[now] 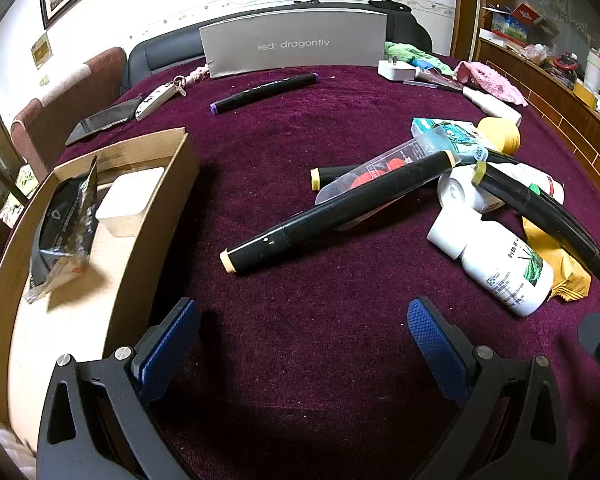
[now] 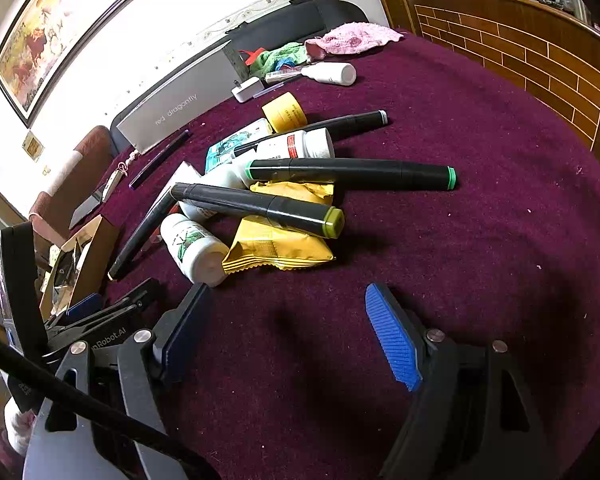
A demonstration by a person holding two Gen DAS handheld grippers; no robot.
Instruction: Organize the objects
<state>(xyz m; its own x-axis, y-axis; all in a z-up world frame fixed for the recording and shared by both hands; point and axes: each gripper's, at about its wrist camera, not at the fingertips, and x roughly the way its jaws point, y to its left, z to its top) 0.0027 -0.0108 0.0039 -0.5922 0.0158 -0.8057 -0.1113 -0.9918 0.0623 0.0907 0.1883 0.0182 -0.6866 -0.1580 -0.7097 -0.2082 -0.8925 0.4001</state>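
On the maroon tablecloth (image 1: 300, 128), a heap of black markers (image 2: 260, 204), white bottles (image 2: 194, 250) and a yellow packet (image 2: 278, 248) lies ahead of both grippers. At far left the cardboard box (image 1: 156, 216) holds a dark foil pouch (image 1: 62, 228) and what looks like a white block. Left gripper (image 1: 304, 344) and right gripper (image 2: 288, 336) hover with jaws wide, nothing between them.

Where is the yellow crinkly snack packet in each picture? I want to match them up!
Left wrist view: the yellow snack packet peeks out at the far right, mostly hidden under a black marker and beside the white bottle.
Right wrist view: the packet lies in plain sight near the middle, under the olive-capped marker.
Shared landmark: the grey "red dragonfly" box standing at the back of the table.
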